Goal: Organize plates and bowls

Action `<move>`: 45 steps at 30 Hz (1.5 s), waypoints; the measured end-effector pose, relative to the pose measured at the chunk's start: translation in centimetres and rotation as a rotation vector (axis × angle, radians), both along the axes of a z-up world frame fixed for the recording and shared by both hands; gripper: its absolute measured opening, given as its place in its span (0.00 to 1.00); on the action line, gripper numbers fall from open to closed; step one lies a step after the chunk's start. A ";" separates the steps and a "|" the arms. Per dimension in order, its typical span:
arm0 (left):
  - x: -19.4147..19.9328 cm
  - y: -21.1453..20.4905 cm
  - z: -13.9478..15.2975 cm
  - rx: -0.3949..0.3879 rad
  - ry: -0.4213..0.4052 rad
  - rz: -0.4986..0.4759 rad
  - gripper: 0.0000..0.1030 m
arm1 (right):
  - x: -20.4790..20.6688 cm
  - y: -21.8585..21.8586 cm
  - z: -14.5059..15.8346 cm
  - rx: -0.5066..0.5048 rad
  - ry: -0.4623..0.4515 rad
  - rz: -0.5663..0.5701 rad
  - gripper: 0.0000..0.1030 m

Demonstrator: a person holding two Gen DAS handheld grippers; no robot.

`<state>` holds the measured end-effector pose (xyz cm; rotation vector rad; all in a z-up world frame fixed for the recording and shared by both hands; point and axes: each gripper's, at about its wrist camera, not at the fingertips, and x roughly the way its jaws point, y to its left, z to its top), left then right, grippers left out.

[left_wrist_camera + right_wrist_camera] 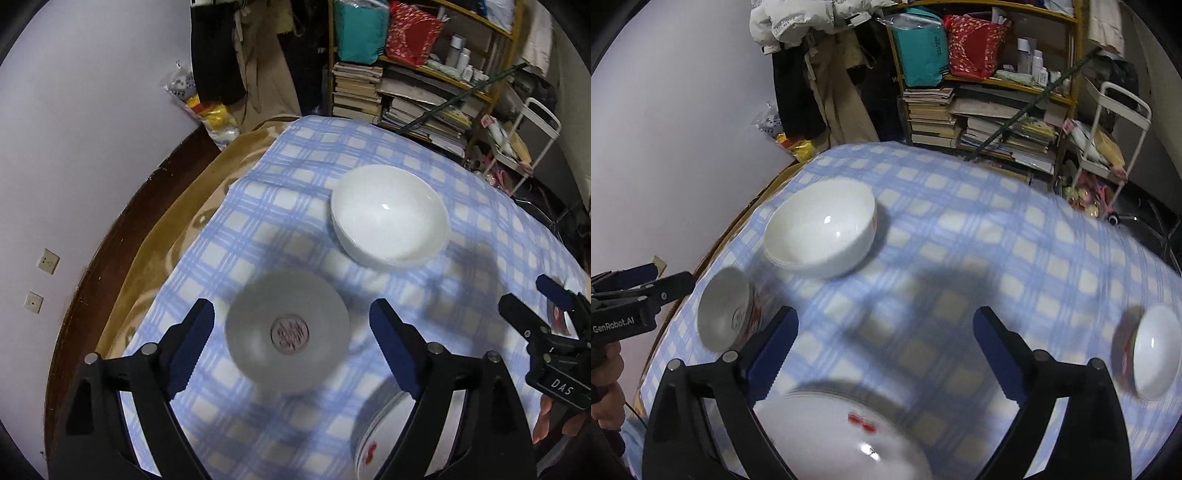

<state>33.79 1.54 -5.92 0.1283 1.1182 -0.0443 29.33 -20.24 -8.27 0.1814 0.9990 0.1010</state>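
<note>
My left gripper [291,347] is open, its blue pads wide apart above a small grey-white bowl [288,332] with a round stamp in its bottom; the pads do not touch it. That bowl [726,310] shows a red pattern on its outside in the right wrist view. A stack of white bowls [389,221] [820,229] stands further back on the checked cloth. My right gripper [886,354] is open over bare cloth, just beyond a stack of white plates [846,432] [384,432] with a red mark. Another small bowl [1152,354] lies at the right.
The blue-checked tablecloth [960,229] covers a round table with a brown blanket [192,192] under it. A white wall is at the left. Behind stand a bookshelf [997,110] with books and bags, hanging clothes and a white trolley [1115,129].
</note>
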 end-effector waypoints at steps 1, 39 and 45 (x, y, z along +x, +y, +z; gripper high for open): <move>0.8 0.0 -0.1 0.003 0.004 -0.002 0.82 | 0.9 0.0 0.1 -0.009 0.004 0.006 0.97; 9.4 -4.7 -4.5 -0.140 0.177 -0.011 0.06 | 10.5 1.3 -4.6 0.100 0.301 -0.017 0.15; 7.2 -5.8 -2.5 -0.173 0.160 -0.038 0.06 | 8.2 -0.3 -1.8 0.081 0.251 -0.023 0.15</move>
